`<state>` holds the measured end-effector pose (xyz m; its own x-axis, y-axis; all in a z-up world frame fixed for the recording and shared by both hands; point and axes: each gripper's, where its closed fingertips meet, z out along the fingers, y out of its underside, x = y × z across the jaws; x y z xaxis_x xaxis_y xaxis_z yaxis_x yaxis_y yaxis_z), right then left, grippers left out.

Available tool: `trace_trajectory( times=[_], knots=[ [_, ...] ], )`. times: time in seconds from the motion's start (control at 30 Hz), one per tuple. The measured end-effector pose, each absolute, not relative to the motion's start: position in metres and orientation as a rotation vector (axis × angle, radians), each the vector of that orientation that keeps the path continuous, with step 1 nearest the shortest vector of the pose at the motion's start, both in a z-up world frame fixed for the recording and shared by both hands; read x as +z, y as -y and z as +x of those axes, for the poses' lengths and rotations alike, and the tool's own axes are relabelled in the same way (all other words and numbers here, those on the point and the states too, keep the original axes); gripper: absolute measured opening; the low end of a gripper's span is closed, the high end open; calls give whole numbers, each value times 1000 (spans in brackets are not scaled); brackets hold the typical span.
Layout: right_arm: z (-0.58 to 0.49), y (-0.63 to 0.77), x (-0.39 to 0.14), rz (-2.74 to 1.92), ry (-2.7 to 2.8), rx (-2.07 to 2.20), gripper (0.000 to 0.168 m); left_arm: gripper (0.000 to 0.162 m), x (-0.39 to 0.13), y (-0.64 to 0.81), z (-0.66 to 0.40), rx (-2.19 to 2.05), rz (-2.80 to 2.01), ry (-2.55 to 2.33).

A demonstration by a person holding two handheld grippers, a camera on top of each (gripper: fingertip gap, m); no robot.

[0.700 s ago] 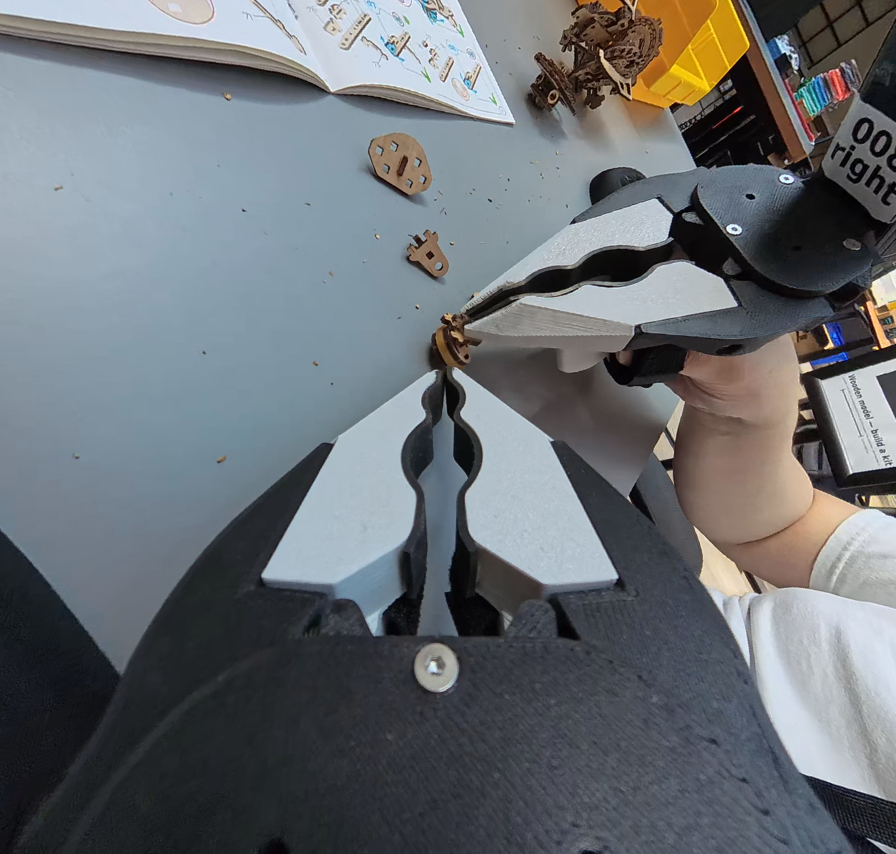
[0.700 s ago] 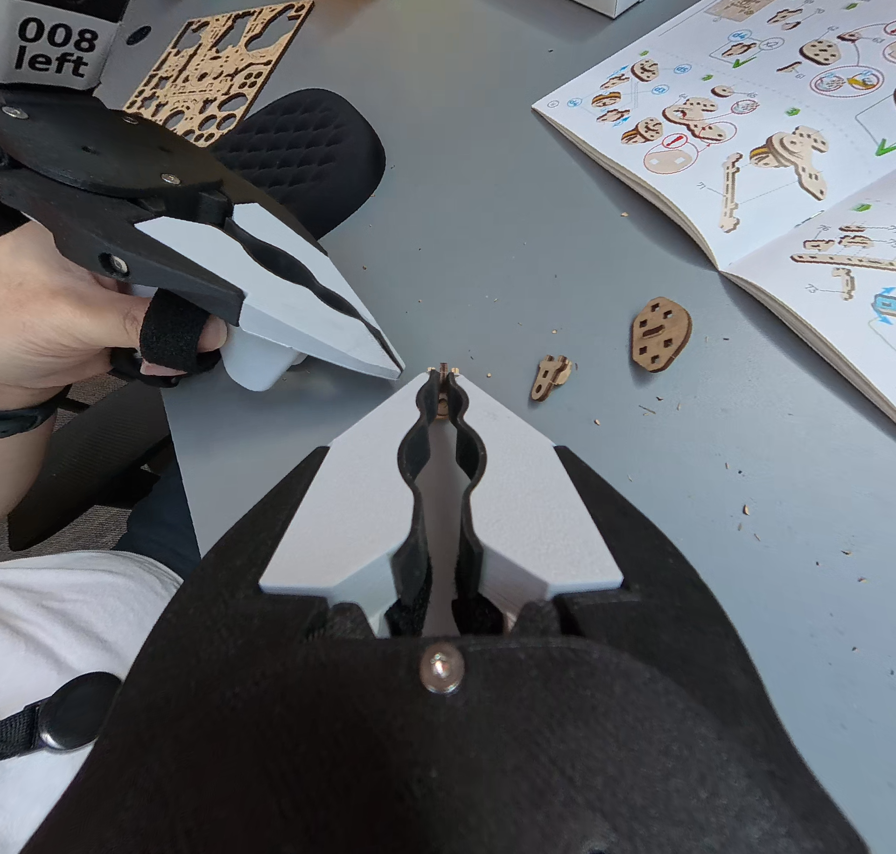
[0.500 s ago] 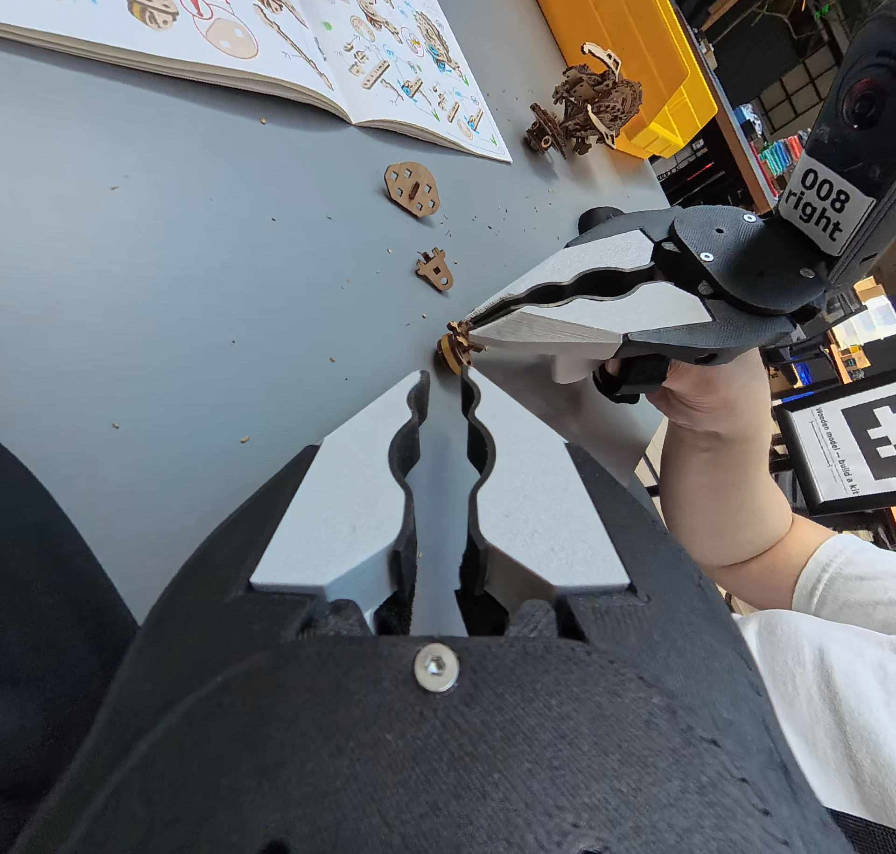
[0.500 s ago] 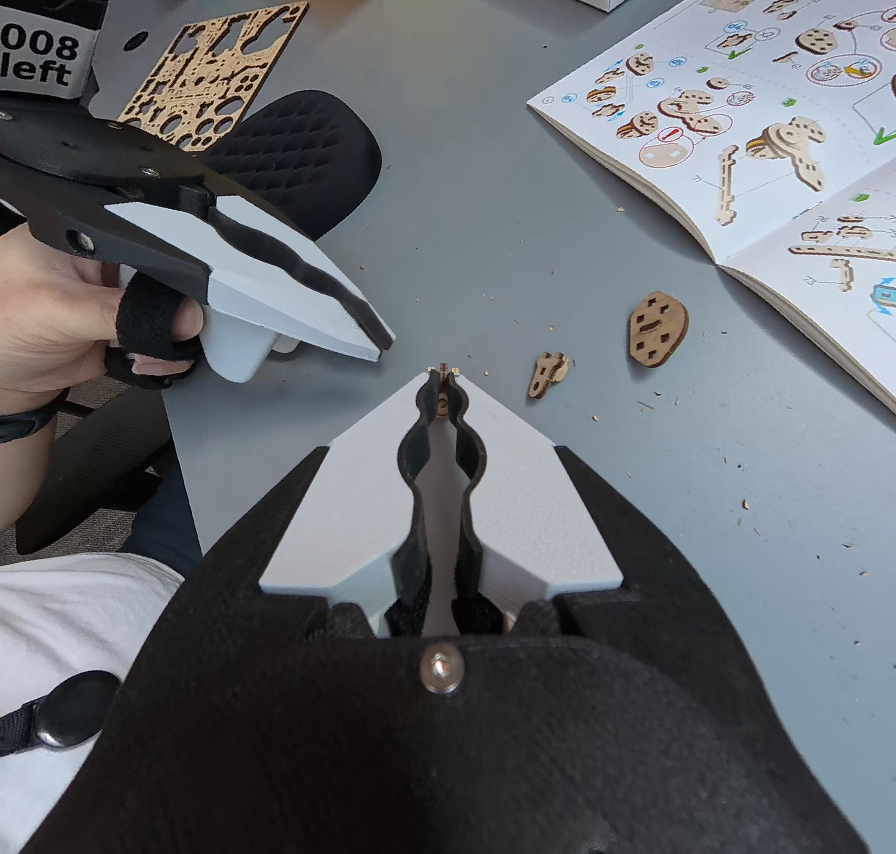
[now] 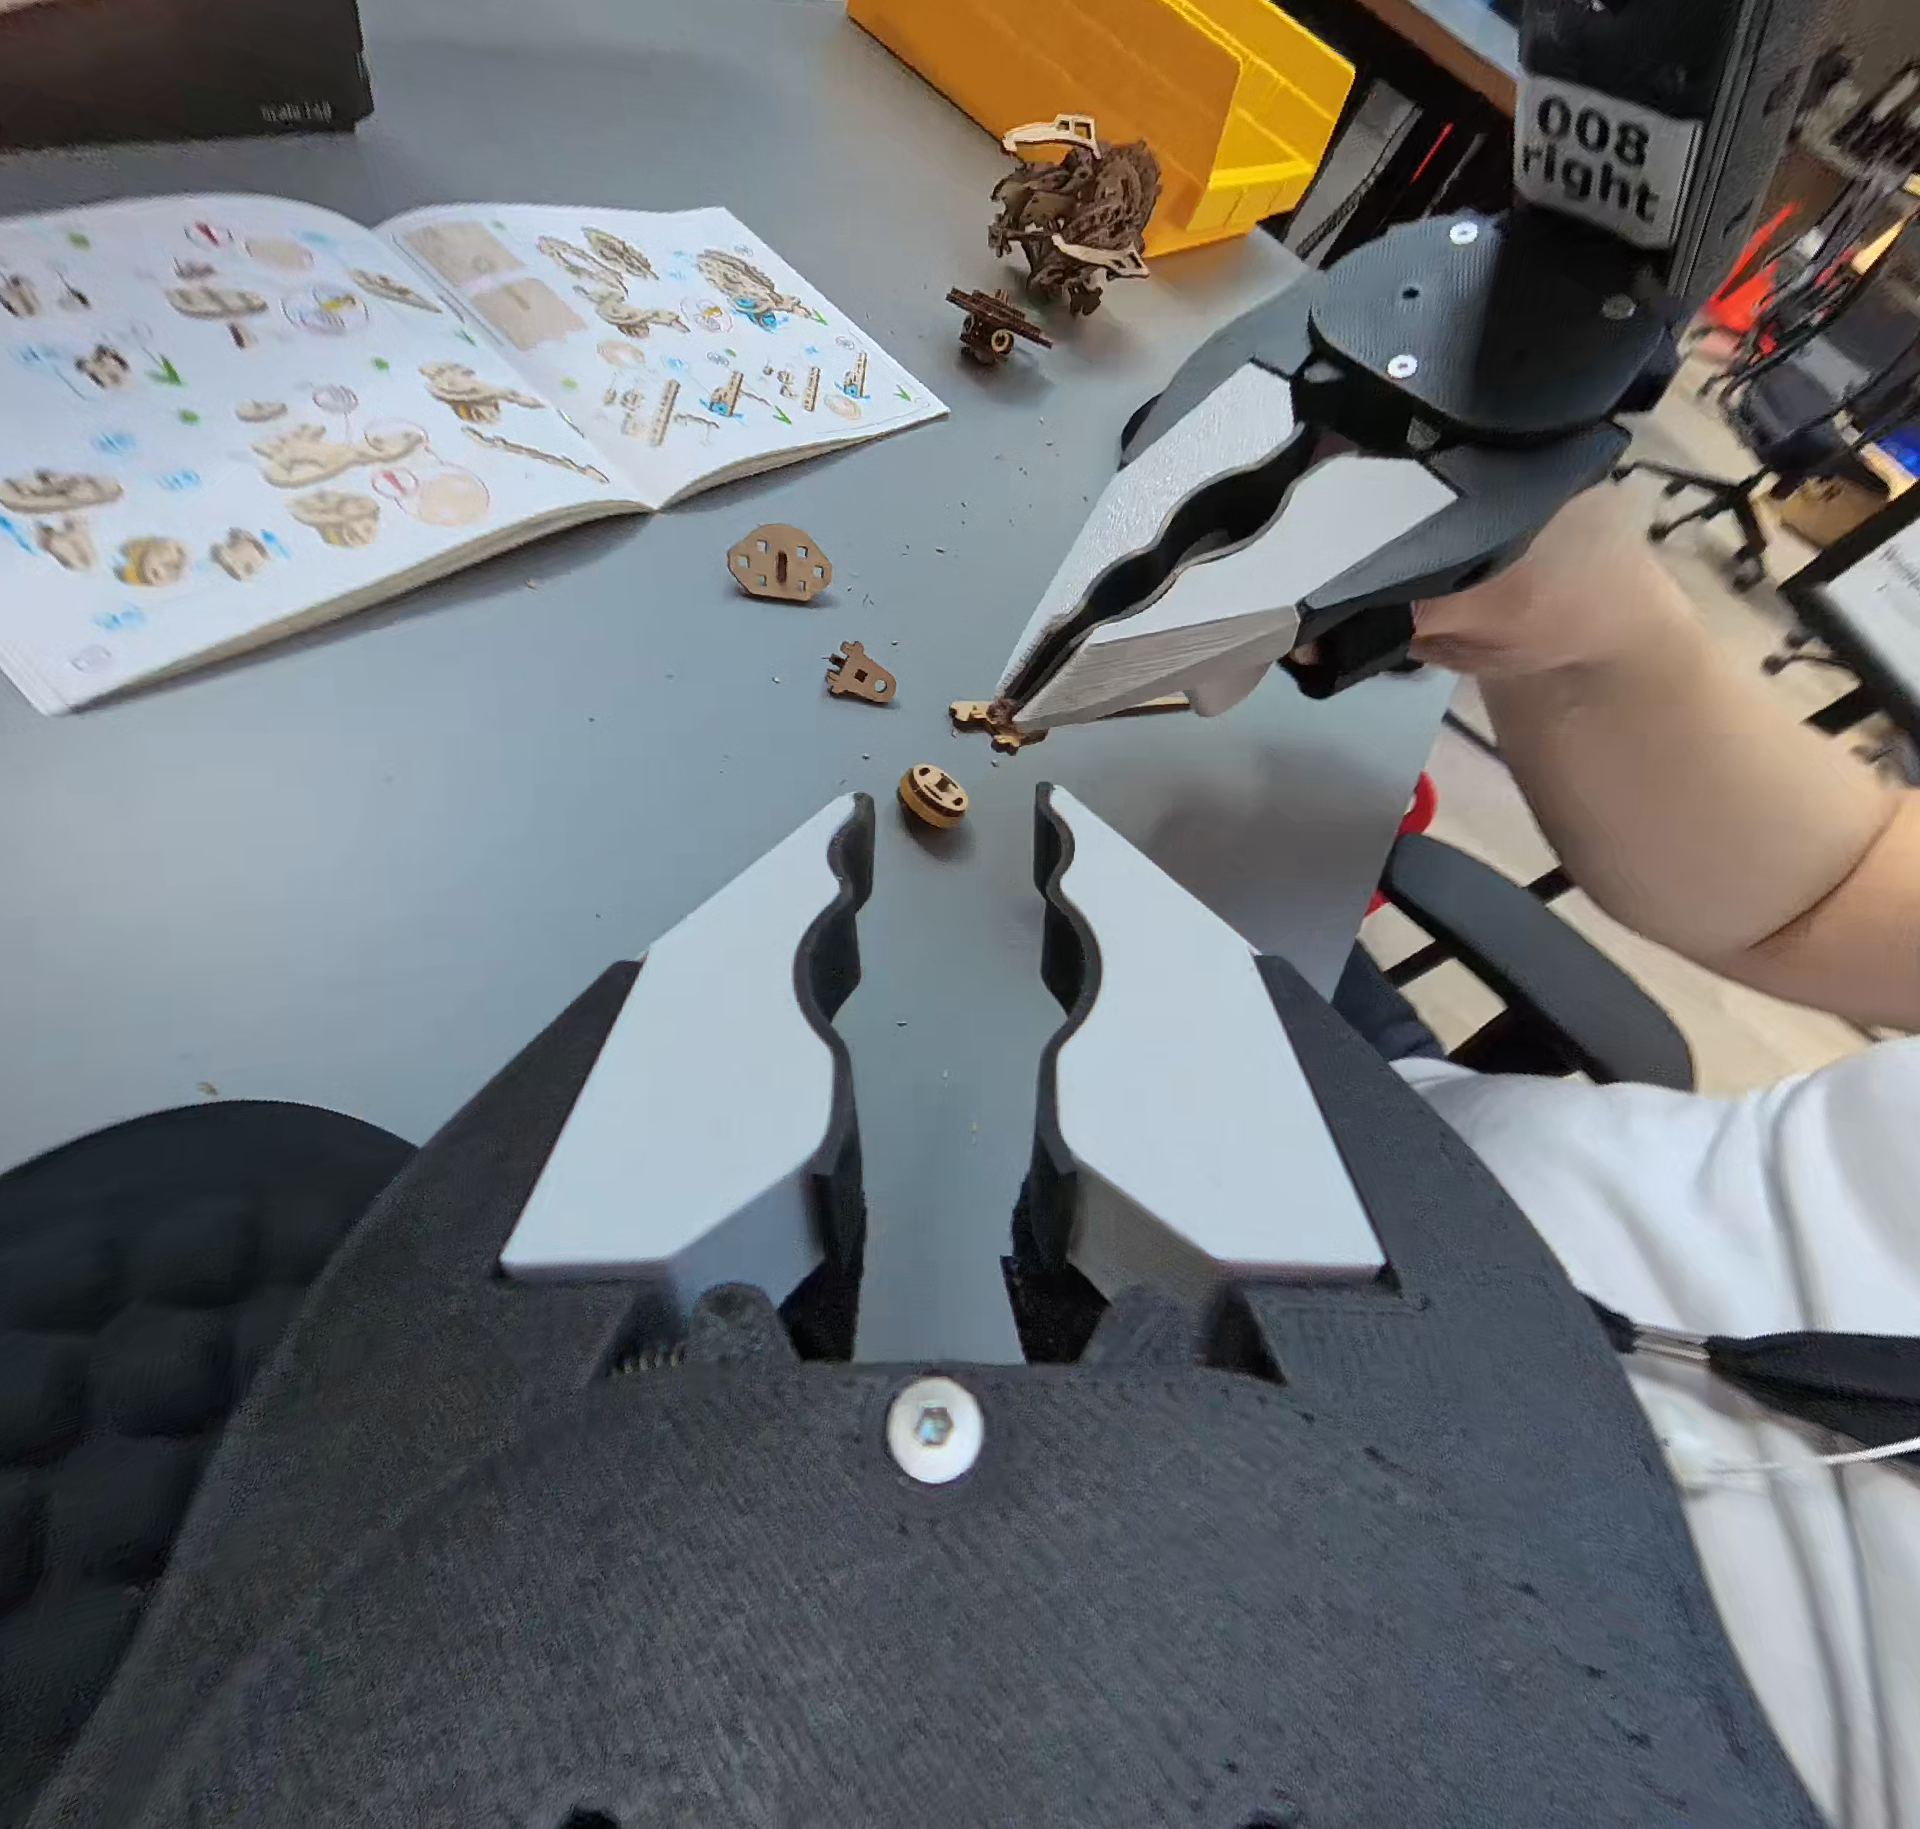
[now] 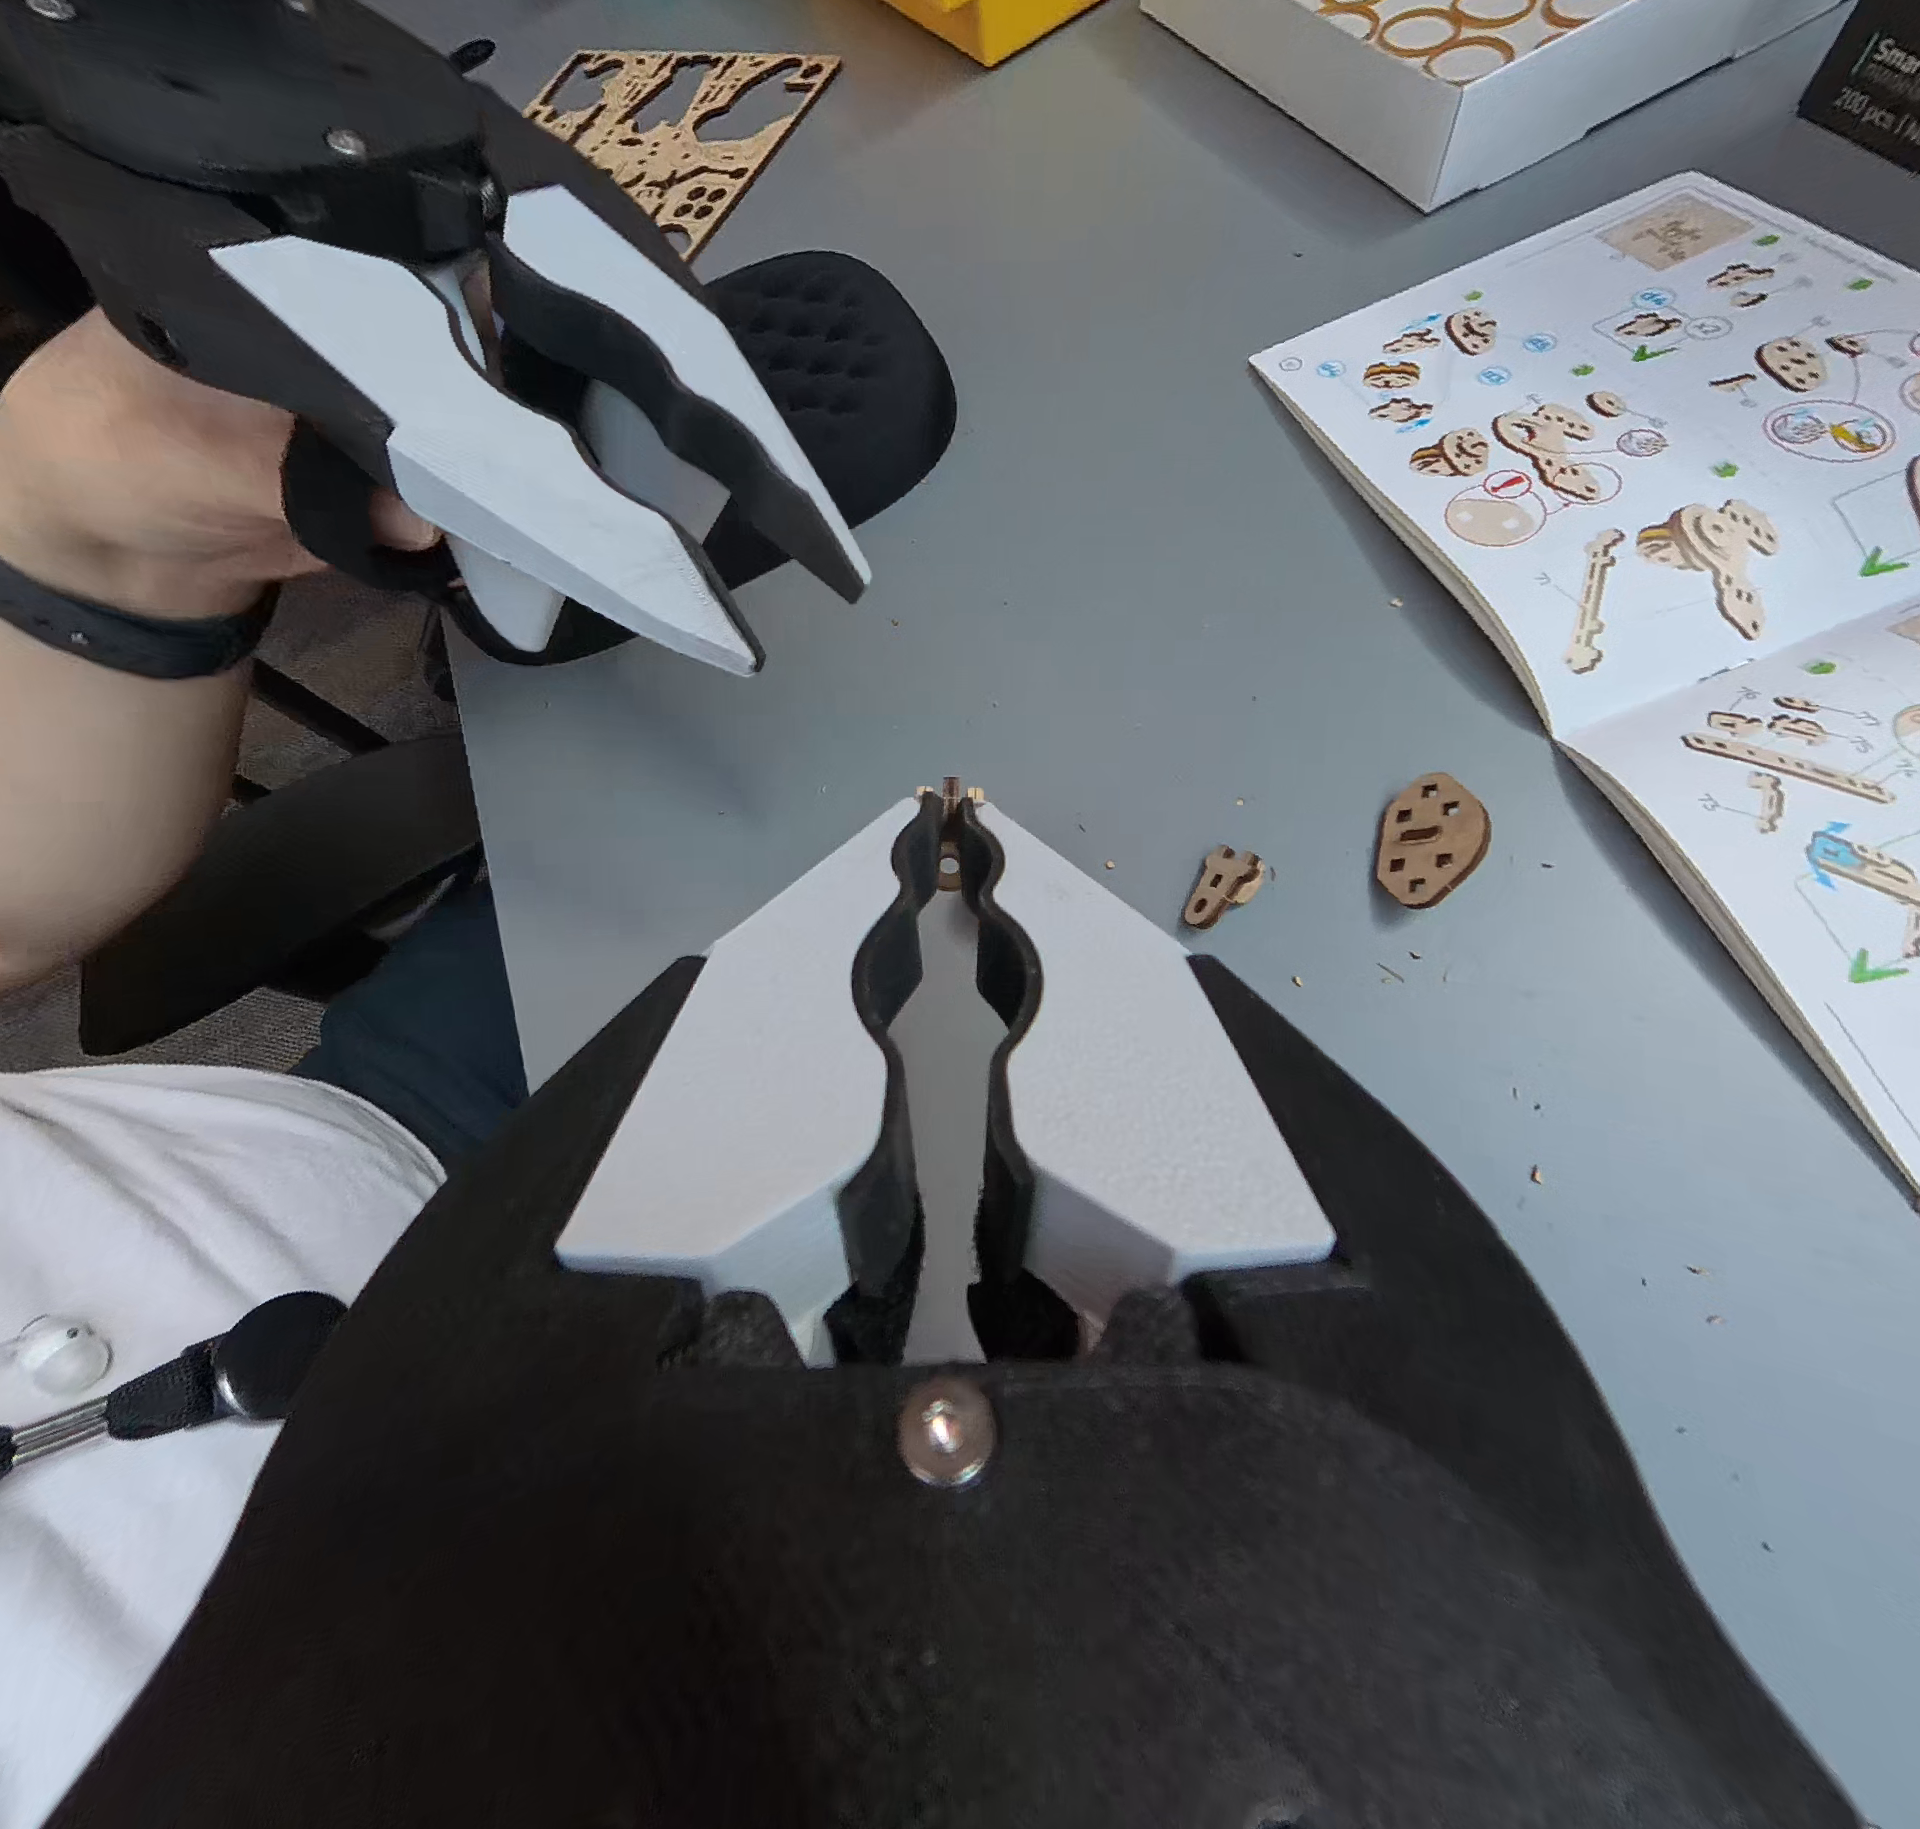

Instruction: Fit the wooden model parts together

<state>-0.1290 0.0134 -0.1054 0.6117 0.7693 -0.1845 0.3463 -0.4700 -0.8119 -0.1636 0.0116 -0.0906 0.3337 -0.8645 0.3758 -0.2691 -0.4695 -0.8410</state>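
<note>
My left gripper is open and empty, low over the grey table. A small round wooden disc lies on the table just ahead of its fingertips, between them. My right gripper is shut on a small flat wooden part, whose end sticks out past the tips. In the left wrist view the right gripper holds that part just above the table, a little beyond and to the right of the disc. The left gripper also shows open in the right wrist view.
A small loose wooden piece and an oval holed plate lie by the open instruction booklet. An assembled wooden model and a yellow bin stand behind. A white box of rings and a cut wooden sheet lie farther off. The tips of one gripper are about 5 centimetres away from the tips of the other. The small loose wooden piece is about 7 centimetres from my right fingertips. My right wrist view looks at it from another angle.
My left gripper has opened wide and drawn back. The round disc, earlier at the right gripper's tip, now lies on the table apart from the held part.
</note>
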Motion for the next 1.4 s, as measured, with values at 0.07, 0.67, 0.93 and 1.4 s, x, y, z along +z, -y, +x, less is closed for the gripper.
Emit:
trace_trajectory(
  times=[0.07,0.67,0.93,1.4],
  knots=[
    [-130,-9,-100,-2019,992,704,2,38,-83,-16,-168,-930,-1791,-1162],
    [-142,10,-92,-1826,1301,631,2,14,-101,15,-126,-592,-1286,-1731],
    [-145,10,-96,-1814,1321,618,2,14,-109,13,-127,-572,-1277,-1740],
    [-95,-8,-142,-1832,1268,381,15,14,-142,-12,-119,-520,-1355,-1854]
  ],
)
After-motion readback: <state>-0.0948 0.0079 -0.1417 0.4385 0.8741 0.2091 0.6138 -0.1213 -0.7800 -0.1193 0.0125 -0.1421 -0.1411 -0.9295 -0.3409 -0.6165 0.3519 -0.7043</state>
